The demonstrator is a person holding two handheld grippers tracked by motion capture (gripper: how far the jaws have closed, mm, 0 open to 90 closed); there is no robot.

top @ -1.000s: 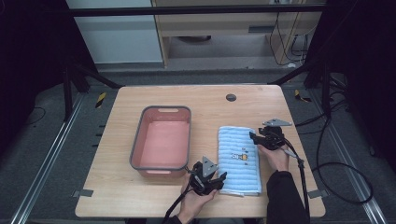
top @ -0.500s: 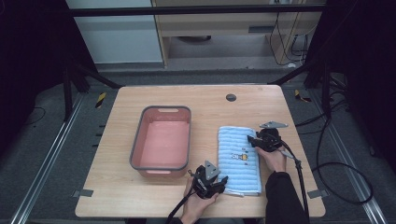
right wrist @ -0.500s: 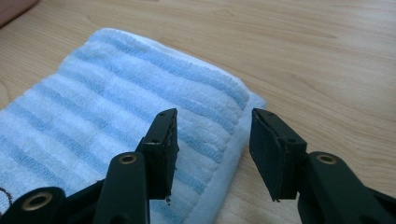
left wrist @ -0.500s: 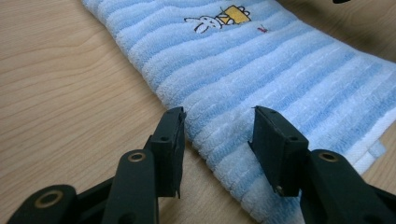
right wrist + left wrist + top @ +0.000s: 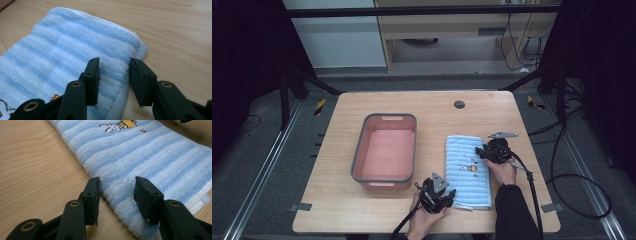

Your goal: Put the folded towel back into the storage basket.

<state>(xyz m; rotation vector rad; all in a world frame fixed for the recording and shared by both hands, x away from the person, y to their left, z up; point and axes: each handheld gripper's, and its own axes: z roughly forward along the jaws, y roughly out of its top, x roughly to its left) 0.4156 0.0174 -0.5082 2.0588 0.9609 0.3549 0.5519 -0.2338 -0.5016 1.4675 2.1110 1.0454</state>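
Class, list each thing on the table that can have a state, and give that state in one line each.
towel: folded, flat on the table, edges between both sets of jaws.
basin: upright, empty.
left gripper: jaws just closing over the towel's edge, not clamped.
right gripper: jaws just closing over the towel's edge, not clamped.

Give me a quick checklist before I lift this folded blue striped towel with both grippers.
1. Left gripper straddles the towel's near edge: ok.
2. Right gripper straddles the towel's far right edge: ok.
3. Jaws clamped on fabric: not ok; both have just been closing with towel between them, pads not yet pressing.
4. All folded layers caught in each bite: cannot tell.
5. Towel lies flat on the wooden table, apart from the pink tub: ok.
6. Pink tub free of contents: ok.
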